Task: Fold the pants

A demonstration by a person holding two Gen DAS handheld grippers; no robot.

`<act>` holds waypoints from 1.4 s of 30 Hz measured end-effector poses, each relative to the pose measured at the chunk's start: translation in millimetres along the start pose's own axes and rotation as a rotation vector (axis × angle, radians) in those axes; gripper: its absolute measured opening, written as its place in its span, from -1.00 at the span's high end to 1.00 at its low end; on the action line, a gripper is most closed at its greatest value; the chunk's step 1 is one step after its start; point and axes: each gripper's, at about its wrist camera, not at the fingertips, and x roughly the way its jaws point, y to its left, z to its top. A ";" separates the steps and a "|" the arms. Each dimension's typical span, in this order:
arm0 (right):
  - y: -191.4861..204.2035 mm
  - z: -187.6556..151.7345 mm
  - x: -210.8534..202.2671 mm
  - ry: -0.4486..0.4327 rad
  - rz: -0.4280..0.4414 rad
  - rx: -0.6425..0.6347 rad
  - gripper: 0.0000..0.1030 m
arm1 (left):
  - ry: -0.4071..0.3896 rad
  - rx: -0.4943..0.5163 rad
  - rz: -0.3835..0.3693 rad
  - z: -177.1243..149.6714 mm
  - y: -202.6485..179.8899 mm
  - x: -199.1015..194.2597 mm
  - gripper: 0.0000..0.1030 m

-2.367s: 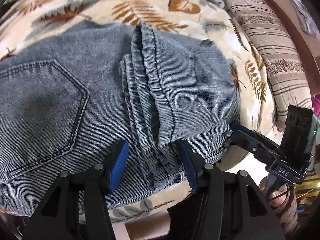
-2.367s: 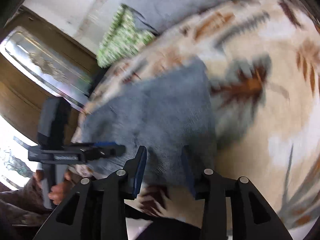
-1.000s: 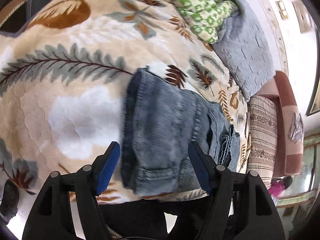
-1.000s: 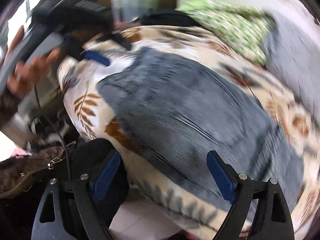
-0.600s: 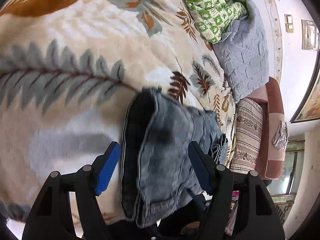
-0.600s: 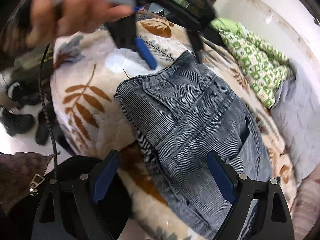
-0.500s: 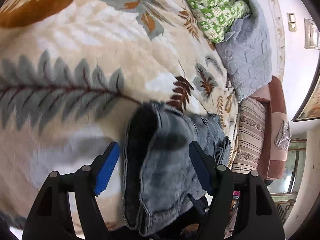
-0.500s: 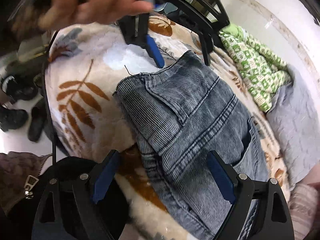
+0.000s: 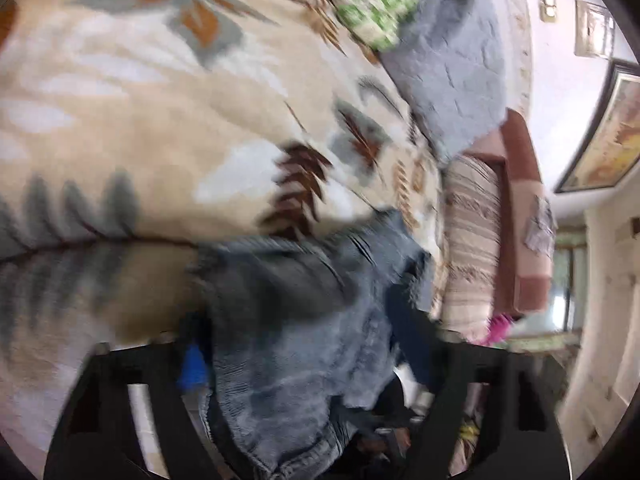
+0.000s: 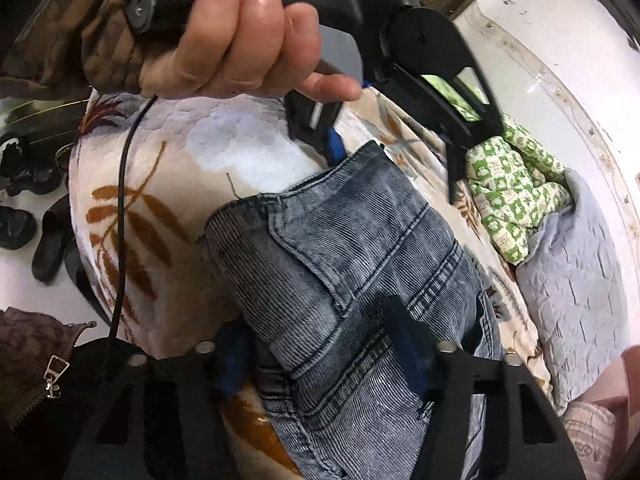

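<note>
The folded grey-blue jeans [image 10: 352, 280] lie on a leaf-patterned blanket [image 10: 168, 184]. In the blurred left wrist view the jeans [image 9: 304, 320] fill the space between my left gripper's fingers. My left gripper [image 9: 304, 364] straddles one end of the bundle; its left blue pad [image 9: 194, 364] shows, the right one is hidden by cloth. From the right wrist view the left gripper [image 10: 392, 152] sits over the far edge of the jeans. My right gripper [image 10: 320, 356] straddles the near end, its fingers wide apart on either side of the denim.
A green patterned quilt [image 10: 512, 184] and a grey quilt [image 10: 576, 264] lie at the head of the bed. A striped cushion [image 9: 472, 232] and a brown headboard [image 9: 524, 216] stand beside it. Shoes [image 10: 32, 232] are on the floor by the bed edge.
Both grippers have moved in over the folded jeans, one at each end. The left gripper has come down lower on the bundle, and its view is now blurred by motion.
</note>
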 end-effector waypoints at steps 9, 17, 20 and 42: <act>-26.0 -1.3 -33.2 -0.055 0.006 0.082 0.51 | -0.061 0.090 0.039 -16.3 -43.1 -22.6 0.47; -76.6 -27.9 -74.0 -0.112 -0.031 0.254 0.51 | -0.085 0.209 0.047 -26.2 -125.6 -19.4 0.54; -98.5 -46.5 -87.9 -0.126 -0.037 0.339 0.51 | -0.076 0.252 0.061 -28.8 -156.8 -7.2 0.54; -195.1 -272.9 -77.1 -0.035 0.282 1.130 0.40 | 0.233 0.441 0.404 -64.5 -271.2 257.0 0.49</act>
